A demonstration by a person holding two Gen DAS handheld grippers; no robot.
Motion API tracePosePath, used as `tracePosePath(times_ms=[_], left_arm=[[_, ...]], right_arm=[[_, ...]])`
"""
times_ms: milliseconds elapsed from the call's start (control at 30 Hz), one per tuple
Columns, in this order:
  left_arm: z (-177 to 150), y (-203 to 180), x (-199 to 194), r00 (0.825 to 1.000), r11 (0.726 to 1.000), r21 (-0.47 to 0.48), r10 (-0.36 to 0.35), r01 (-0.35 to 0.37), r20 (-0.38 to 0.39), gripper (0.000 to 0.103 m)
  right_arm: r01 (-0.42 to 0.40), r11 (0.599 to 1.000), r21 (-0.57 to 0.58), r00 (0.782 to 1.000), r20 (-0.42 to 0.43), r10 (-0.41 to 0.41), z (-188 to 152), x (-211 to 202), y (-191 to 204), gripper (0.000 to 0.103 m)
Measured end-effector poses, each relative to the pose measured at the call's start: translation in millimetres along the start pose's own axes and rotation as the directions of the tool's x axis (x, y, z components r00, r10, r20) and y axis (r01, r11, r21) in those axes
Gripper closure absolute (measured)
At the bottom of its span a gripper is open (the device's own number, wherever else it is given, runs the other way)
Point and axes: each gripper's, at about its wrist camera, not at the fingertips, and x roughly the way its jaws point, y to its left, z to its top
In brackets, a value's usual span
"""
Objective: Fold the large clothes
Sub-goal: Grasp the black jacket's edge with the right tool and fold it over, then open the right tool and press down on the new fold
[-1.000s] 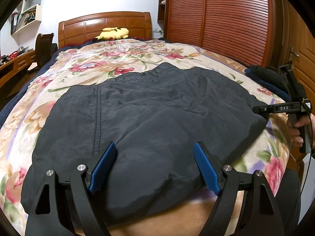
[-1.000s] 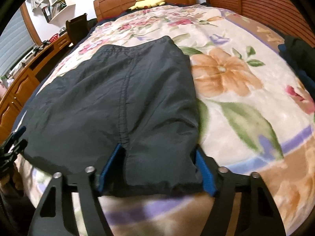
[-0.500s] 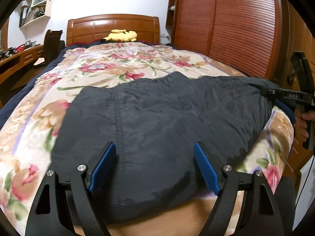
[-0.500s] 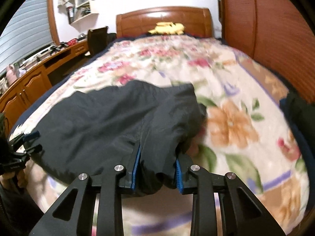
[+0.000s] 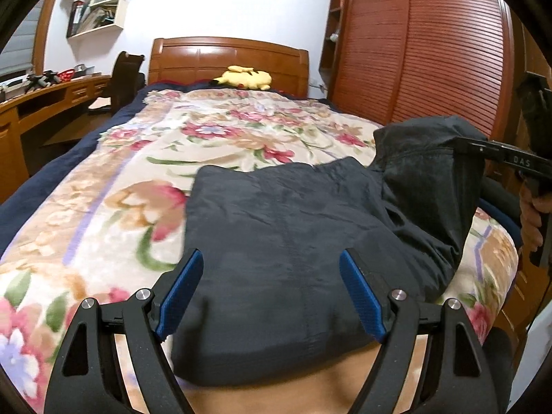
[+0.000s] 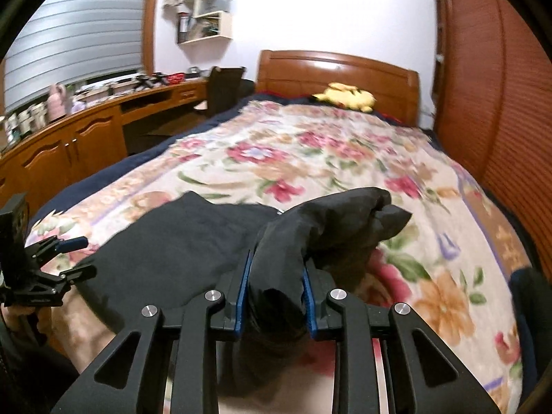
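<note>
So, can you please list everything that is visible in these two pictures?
garment: one, dark grey, near end of bed, right edge lifted
blanket: one, floral, covering the bed
headboard: one, brown wood, far end
plush toy: one, yellow, by the headboard
desk: one, brown, left side
wardrobe: one, reddish slats, right side
left gripper: black, blue pads, open over the garment
right gripper: closing on bunched garment

Dark garment (image 6: 193,241): near hem hidden behind right claw (image 6: 275,296) arms, gripped end bunched, its edge unreadable. Floral bedspread (image 6: 345,151) smeared by motion blur. Right claw body cut off at left view's right edge. Shelf (image 5: 100,10) contents too small to identify. Bed's near edge out of frame.
</note>
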Motion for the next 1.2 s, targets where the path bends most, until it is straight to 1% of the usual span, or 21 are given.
tracePosePath(times_ms=[133, 300, 433, 533, 633, 700, 767, 800, 900, 933, 967, 1000, 1033, 1067, 1133, 1200], left_arm=[[1, 20, -7, 0.999, 0.999, -0.032, 0.031, -0.031, 0.009, 0.021], [2, 40, -14, 0.999, 0.997, -0.070, 0.047, -0.045, 0.025, 0.021], [2, 56, -19, 0.997, 0.993, -0.102, 0.062, -0.058, 0.039, 0.021], [0, 64, -22, 0.996, 0.991, -0.116, 0.075, -0.070, 0.040, 0.021], [-2, 72, -26, 0.996, 0.989, -0.132, 0.079, -0.072, 0.047, 0.021], [-3, 76, -28, 0.996, 0.987, -0.141, 0.082, -0.075, 0.047, 0.021], [-5, 80, -29, 0.995, 0.986, -0.148, 0.086, -0.079, 0.045, 0.021], [-5, 81, -29, 0.995, 0.986, -0.149, 0.088, -0.080, 0.044, 0.021], [-6, 85, -30, 0.995, 0.985, -0.151, 0.091, -0.084, 0.042, 0.021], [-6, 85, -30, 0.995, 0.985, -0.152, 0.091, -0.083, 0.042, 0.021], [-7, 85, -30, 0.995, 0.985, -0.151, 0.090, -0.083, 0.043, 0.021], [-7, 85, -30, 0.995, 0.985, -0.151, 0.090, -0.083, 0.044, 0.021], [-7, 85, -30, 0.995, 0.985, -0.151, 0.089, -0.082, 0.044, 0.021], [-7, 85, -30, 0.995, 0.986, -0.150, 0.087, -0.079, 0.046, 0.021], [-7, 84, -31, 0.995, 0.987, -0.145, 0.082, -0.074, 0.050, 0.021], [-7, 81, -31, 0.996, 0.988, -0.140, 0.078, -0.069, 0.054, 0.021]], right_arm=[[-0.036, 0.998, -0.045, 0.999, 0.020, 0.037, 9, 12, 20, 0.078], [-0.092, 0.991, -0.097, 0.995, 0.034, 0.096, 17, 24, 46, 0.079], [-0.154, 0.978, -0.144, 0.986, 0.039, 0.161, 21, 30, 67, 0.080], [-0.214, 0.960, -0.180, 0.974, 0.035, 0.224, 22, 36, 84, 0.083], [-0.265, 0.940, -0.215, 0.962, 0.000, 0.272, 15, 47, 102, 0.084], [-0.285, 0.928, -0.241, 0.958, -0.044, 0.283, 6, 61, 112, 0.084], [-0.317, 0.916, -0.245, 0.948, -0.103, 0.301, -3, 79, 119, 0.084], [-0.319, 0.917, -0.240, 0.947, -0.123, 0.297, -8, 87, 119, 0.084], [-0.345, 0.919, -0.190, 0.936, -0.144, 0.321, -9, 98, 110, 0.077], [-0.350, 0.922, -0.168, 0.934, -0.144, 0.328, -6, 100, 105, 0.072], [-0.354, 0.923, -0.155, 0.932, -0.140, 0.334, -2, 97, 101, 0.062], [-0.350, 0.925, -0.150, 0.934, -0.130, 0.332, 1, 96, 100, 0.056], [-0.343, 0.927, -0.150, 0.938, -0.116, 0.328, 4, 93, 97, 0.045], [-0.339, 0.929, -0.151, 0.940, -0.099, 0.327, 8, 90, 94, 0.041], [-0.325, 0.934, -0.148, 0.946, -0.068, 0.318, 13, 82, 83, 0.040], [-0.299, 0.944, -0.137, 0.954, -0.045, 0.296, 12, 72, 72, 0.040]])
